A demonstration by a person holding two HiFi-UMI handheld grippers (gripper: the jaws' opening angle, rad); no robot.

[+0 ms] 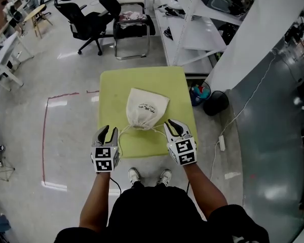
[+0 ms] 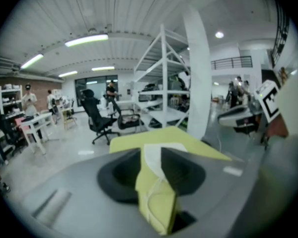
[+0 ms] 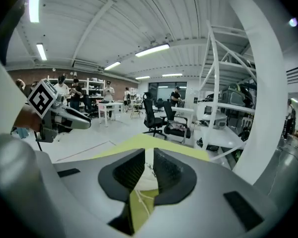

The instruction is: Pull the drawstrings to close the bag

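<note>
A white drawstring bag [image 1: 147, 108] lies in the middle of a small yellow-green table [image 1: 142, 80], its mouth toward me. Two thin white drawstrings [image 1: 122, 131] trail from the mouth to either side. My left gripper [image 1: 108, 130] sits at the table's near left edge. In the left gripper view a cord [image 2: 151, 195] runs through the gap between the left gripper's [image 2: 152, 155] jaws, which stand apart. My right gripper [image 1: 172, 125] is at the near right edge. Its jaws [image 3: 149, 167] are close together with the other cord [image 3: 141, 200] lying between them, a narrow gap still showing.
Two black office chairs [image 1: 86, 19] stand beyond the table. White shelving [image 1: 192, 14] is at the far right, with a black bin [image 1: 215, 103] and a power strip [image 1: 222, 143] on the floor beside the table. Red tape [image 1: 45, 135] marks the floor on the left.
</note>
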